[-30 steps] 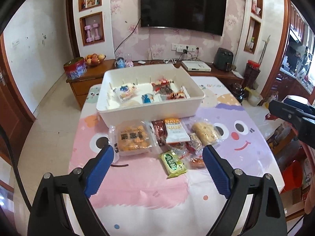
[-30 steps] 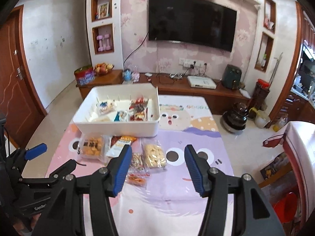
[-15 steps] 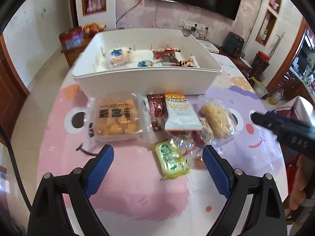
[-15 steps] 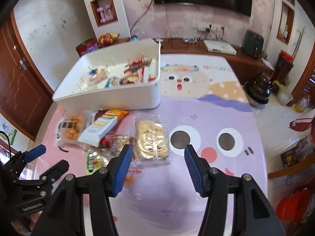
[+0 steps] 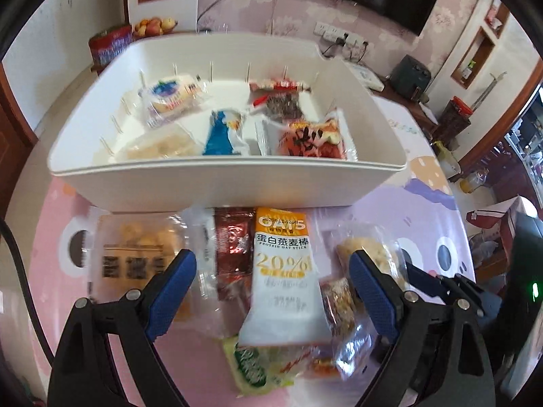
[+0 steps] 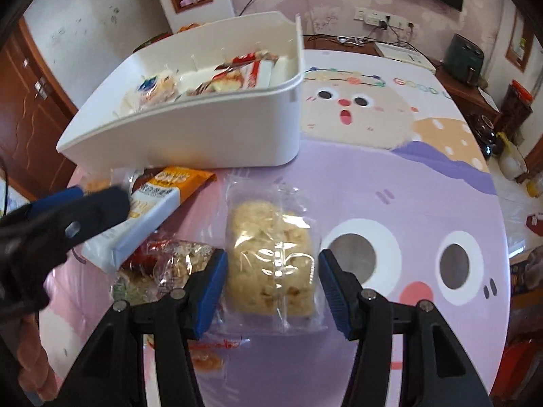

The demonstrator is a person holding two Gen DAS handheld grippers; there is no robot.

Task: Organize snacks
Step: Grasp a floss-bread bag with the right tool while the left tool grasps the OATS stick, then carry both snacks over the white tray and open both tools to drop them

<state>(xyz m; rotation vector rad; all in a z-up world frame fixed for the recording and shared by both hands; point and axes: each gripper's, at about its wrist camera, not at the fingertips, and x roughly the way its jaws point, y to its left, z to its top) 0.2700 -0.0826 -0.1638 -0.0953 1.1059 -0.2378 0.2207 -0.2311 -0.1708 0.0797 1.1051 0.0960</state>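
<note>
A white bin [image 5: 220,166] [image 6: 203,139] on the table holds several wrapped snacks. Loose snacks lie in front of it: a white and orange oat stick packet [image 5: 281,271] [image 6: 159,200], a dark red packet [image 5: 234,247], a clear pack of yellow cakes [image 5: 135,254], a green packet [image 5: 251,366] and a clear-wrapped pale rice cake [image 6: 271,237] [image 5: 370,254]. My left gripper [image 5: 271,254] [image 6: 85,210] hangs open just above the oat stick. My right gripper [image 6: 273,261] [image 5: 441,285] is open with a finger on each side of the rice cake, not squeezing it.
A pink and purple cartoon tablecloth [image 6: 390,186] covers the table, bare to the right of the snacks. Beyond the far edge stand a low wooden cabinet [image 6: 458,84], a red tin [image 5: 110,45] and a fruit bowl [image 5: 154,25]. A hand [image 6: 34,356] shows at lower left.
Both grippers have come down and closer to the snack pile. The left is now over the oat stick, the right astride the rice cake. Neither jaw width has changed.
</note>
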